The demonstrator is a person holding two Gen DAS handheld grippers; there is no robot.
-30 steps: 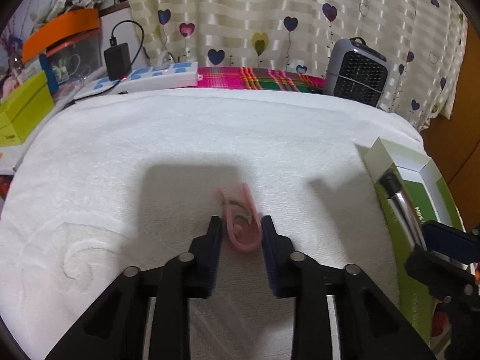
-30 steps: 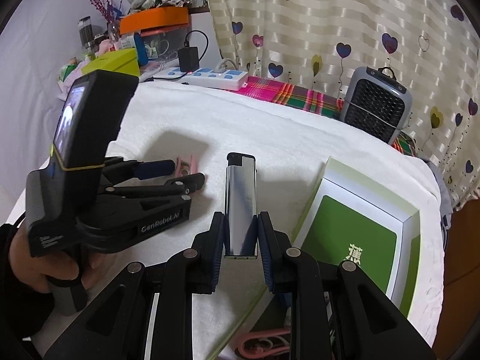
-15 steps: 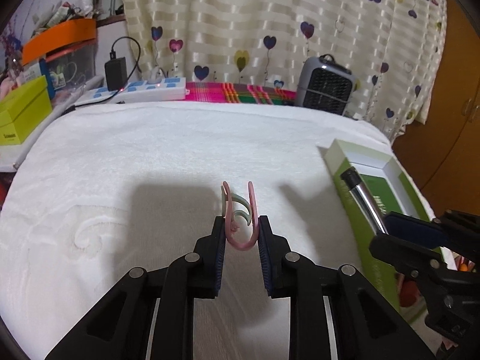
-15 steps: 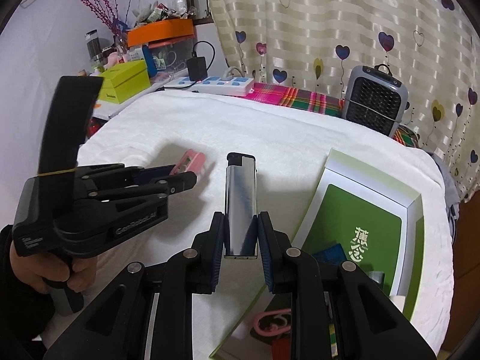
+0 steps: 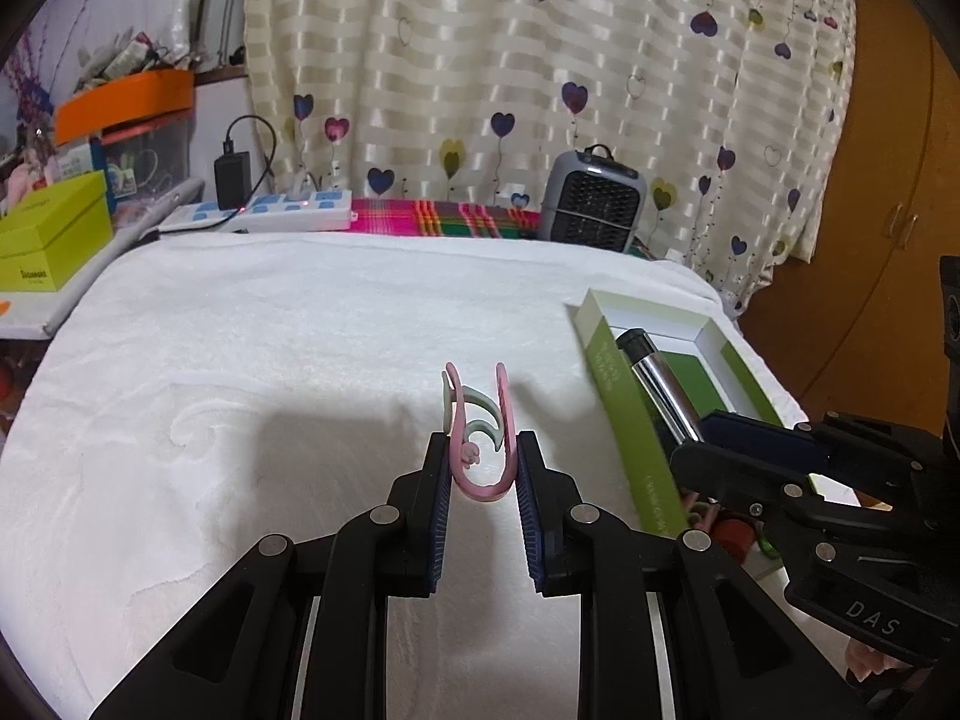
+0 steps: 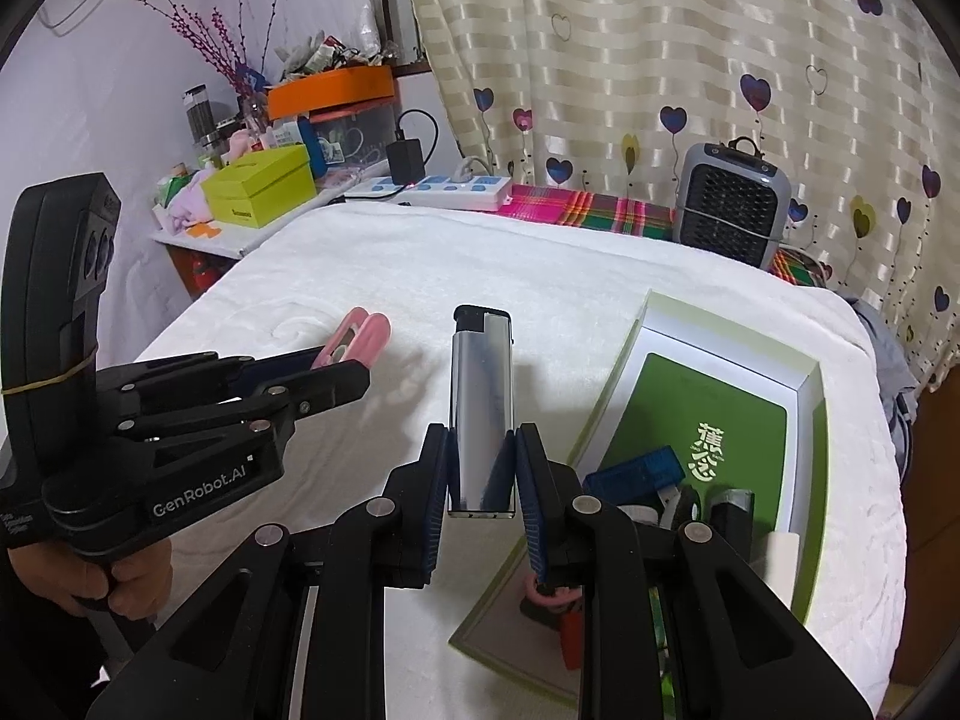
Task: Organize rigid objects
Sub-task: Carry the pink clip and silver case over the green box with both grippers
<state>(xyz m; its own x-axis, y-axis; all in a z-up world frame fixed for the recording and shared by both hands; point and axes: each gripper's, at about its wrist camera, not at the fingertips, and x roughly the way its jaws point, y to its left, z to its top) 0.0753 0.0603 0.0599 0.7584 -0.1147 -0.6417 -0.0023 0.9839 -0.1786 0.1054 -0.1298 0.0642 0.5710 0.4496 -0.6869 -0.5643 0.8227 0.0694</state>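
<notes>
My left gripper [image 5: 483, 450] is shut on a pink U-shaped clip [image 5: 480, 468] and holds it above the white towel-covered table [image 5: 270, 348]. The clip also shows in the right wrist view [image 6: 354, 339], at the left gripper's [image 6: 336, 369] tip. My right gripper [image 6: 482, 450] is shut on a silver lighter [image 6: 483, 408] with a black cap, held upright beside the green and white box [image 6: 810, 420]. In the left wrist view the lighter [image 5: 660, 384] and right gripper [image 5: 750, 438] hang over that box [image 5: 624, 420].
The box holds a blue piece [image 6: 636, 471], a pink ring [image 6: 549, 591] and other small items. At the table's far edge stand a grey heater [image 6: 729, 204] and a power strip [image 6: 444, 189]. A lime box [image 6: 261, 183] and clutter sit on a side shelf at left.
My left gripper closed on the pink clip and lifted it off the towel. My right gripper kept the lighter and rose a little near the box.
</notes>
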